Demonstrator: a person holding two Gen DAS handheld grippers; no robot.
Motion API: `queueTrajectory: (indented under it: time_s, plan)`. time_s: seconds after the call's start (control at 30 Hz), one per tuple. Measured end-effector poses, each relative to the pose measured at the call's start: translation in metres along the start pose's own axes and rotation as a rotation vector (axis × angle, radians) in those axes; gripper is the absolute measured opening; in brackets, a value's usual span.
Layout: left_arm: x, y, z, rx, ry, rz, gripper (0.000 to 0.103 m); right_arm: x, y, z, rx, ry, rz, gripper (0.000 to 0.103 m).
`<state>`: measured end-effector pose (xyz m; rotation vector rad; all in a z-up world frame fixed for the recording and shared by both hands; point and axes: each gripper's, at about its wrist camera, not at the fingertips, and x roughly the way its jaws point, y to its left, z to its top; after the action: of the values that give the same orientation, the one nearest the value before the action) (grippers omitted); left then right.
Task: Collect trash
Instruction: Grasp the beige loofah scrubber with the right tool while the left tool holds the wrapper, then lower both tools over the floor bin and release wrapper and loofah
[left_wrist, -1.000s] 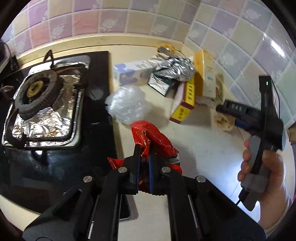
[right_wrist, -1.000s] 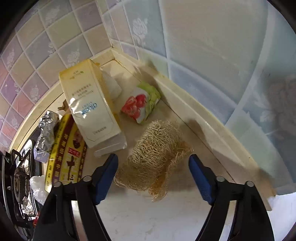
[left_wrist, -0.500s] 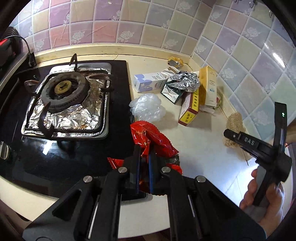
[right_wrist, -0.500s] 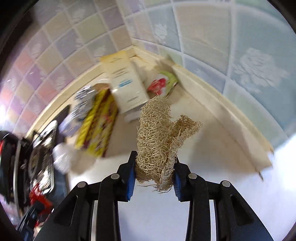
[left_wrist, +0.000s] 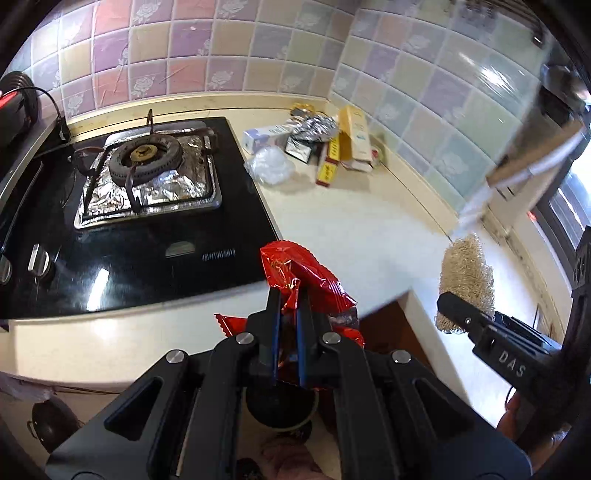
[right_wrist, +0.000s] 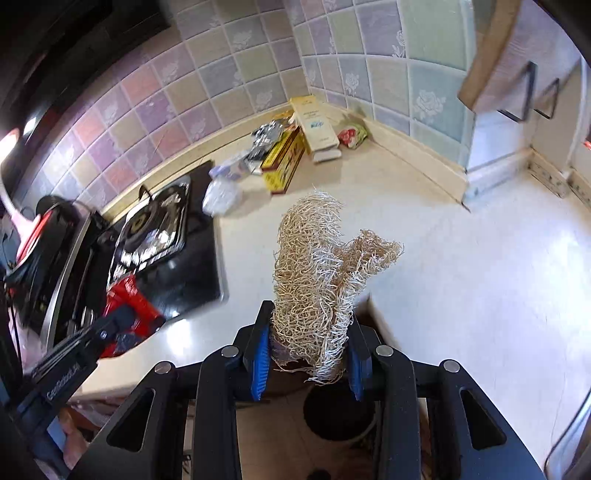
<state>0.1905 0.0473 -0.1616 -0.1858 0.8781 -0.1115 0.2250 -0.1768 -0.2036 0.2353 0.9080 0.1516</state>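
Here my left gripper (left_wrist: 287, 317) clamps the red wrapper (left_wrist: 303, 275), my right gripper (right_wrist: 309, 350) the loofah scrubber (right_wrist: 317, 273), both above the bin (right_wrist: 338, 415) below the jaws for dropping.

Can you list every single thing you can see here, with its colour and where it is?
Red wrapper: 1, shiny red, pinched in the left claw.
Loofah scrubber: 1, straw-coloured, gripped in the right claw.
Clear plastic bag: 1, see-through, on the counter by the stove.
Foil wad: 1, silver, on the pile near the corner.
Boxes: about 4, yellow, red-yellow, white-blue, dark; near the corner.
Small packet: 1, green and red, against the wall.
Gas stove: 1, black, foil-lined, left of the counter.
Bin: 1, dark inside, on the floor below the claws.
Counter: 1, cream.
Left claw: 1, black, shut.
Right claw: 1, black with blue pads, shut.
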Motion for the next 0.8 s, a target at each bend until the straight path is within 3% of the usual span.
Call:
queueTrajectory:
  time_s: [0.17,0.33,0.5,0.8]
  plan:
    - [-0.004,-0.006,-0.054,0.085,0.032,-0.043,0.005,-0.025,0.01,-0.08,-0.009,0.037,-0.016,0.033]
    - [0.022,-0.01,-0.107,0.134,0.123,-0.061,0.005,-0.013,0.014,-0.16,-0.016,0.158,-0.028,0.033]
    - [0.072,-0.002,-0.16,0.102,0.27,-0.113,0.005,0.021,0.0,-0.229,0.003,0.281,-0.037,0.033]
    - [0.191,0.024,-0.256,0.128,0.431,-0.079,0.005,0.117,-0.05,-0.342,0.12,0.447,-0.031,0.034]
